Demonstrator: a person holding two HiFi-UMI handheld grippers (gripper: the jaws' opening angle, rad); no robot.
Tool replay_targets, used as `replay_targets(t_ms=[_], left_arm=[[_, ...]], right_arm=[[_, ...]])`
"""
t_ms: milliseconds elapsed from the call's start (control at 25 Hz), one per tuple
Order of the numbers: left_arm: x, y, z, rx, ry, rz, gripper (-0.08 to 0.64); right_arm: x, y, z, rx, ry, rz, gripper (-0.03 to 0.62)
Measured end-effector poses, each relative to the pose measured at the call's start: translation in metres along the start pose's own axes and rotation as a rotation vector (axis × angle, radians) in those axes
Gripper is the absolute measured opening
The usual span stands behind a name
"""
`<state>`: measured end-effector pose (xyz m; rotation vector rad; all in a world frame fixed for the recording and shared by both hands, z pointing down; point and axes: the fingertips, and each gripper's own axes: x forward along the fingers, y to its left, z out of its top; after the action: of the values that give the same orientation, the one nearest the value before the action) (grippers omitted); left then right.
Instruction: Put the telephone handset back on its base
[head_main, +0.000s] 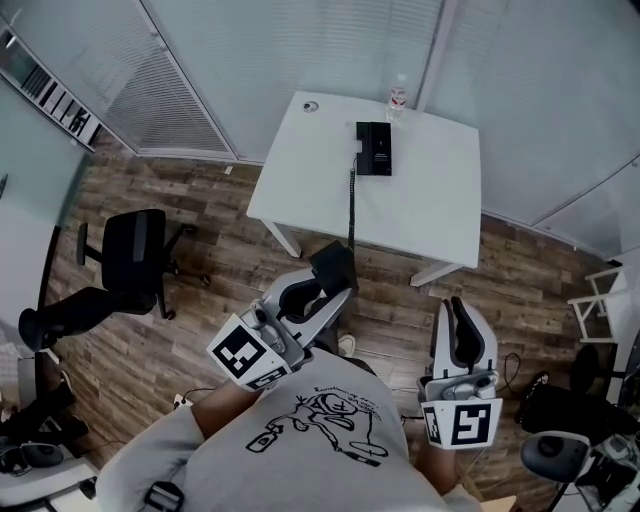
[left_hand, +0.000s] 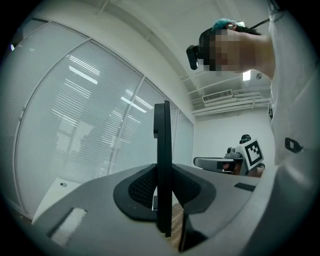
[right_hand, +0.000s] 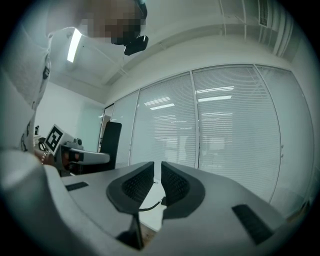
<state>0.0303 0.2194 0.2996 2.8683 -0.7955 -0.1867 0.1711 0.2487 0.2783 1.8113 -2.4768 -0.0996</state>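
Note:
The black telephone base (head_main: 373, 148) lies on the white table (head_main: 420, 200) far ahead of me. Its coiled cord (head_main: 351, 205) runs off the table's front edge down to the black handset (head_main: 333, 266). My left gripper (head_main: 322, 292) is shut on the handset and holds it up over the floor, well short of the table. In the left gripper view the handset (left_hand: 162, 160) stands edge-on, pinched between the pads. My right gripper (head_main: 461, 335) is level with it on the right, shut and empty; its pads (right_hand: 172, 184) nearly touch.
A water bottle (head_main: 397, 98) stands at the table's far edge behind the base. A black office chair (head_main: 135, 250) is on the wooden floor to the left, more chairs at the right edge. Blinds cover the glass walls behind the table.

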Motion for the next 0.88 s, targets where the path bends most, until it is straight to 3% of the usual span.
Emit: replay_targets(t_ms=[200, 640, 880], left_arm=[[0.017, 0.024, 0.003, -0.008, -0.009, -0.004, 0.074], [0.060, 0.122, 0.016, -0.041, -0.027, 0.031, 0.074], [0.096, 0.198, 0.027, -0.060, -0.031, 0.017, 0.074]], right_arm=[[0.031, -0.007, 0.002, -0.010, 0.006, 0.015, 0.038], [0.136, -0.027, 0.005, -0.033, 0.025, 0.052, 0.038], [0.225, -0.041, 0.008, -0.050, 0.037, 0.061, 0.038]])
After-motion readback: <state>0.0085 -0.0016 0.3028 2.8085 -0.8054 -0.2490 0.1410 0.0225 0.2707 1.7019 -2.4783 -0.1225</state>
